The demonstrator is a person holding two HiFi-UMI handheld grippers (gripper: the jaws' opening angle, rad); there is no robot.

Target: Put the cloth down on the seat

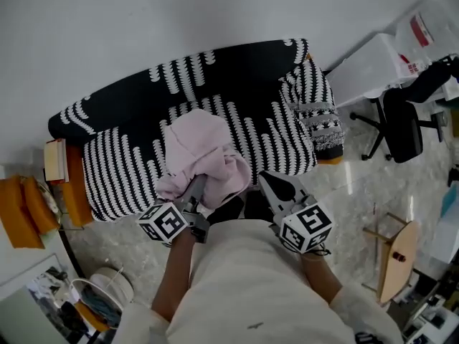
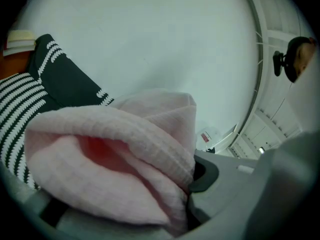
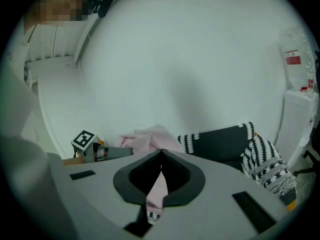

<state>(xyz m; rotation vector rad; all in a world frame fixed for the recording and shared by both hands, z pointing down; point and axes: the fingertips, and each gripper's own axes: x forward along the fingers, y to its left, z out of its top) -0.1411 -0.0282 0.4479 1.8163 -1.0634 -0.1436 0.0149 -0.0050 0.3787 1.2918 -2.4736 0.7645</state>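
L fingers (image 2: 235, 184) clamp pink cloth (image 1: 201, 156) over sofa seat (image 1: 276, 138); R fingers (image 3: 215, 176) closed.

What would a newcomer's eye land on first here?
The pink cloth stands out most, bunched in the left gripper over the middle of the seat. Around it spreads the black-and-white striped sofa against a plain white wall, with the right gripper shut just right of the cloth.

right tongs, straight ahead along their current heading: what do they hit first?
The pink cloth, most likely: it lies just past the tips of the right tongs, with the striped sofa behind it. Depth is unclear; they may already touch.
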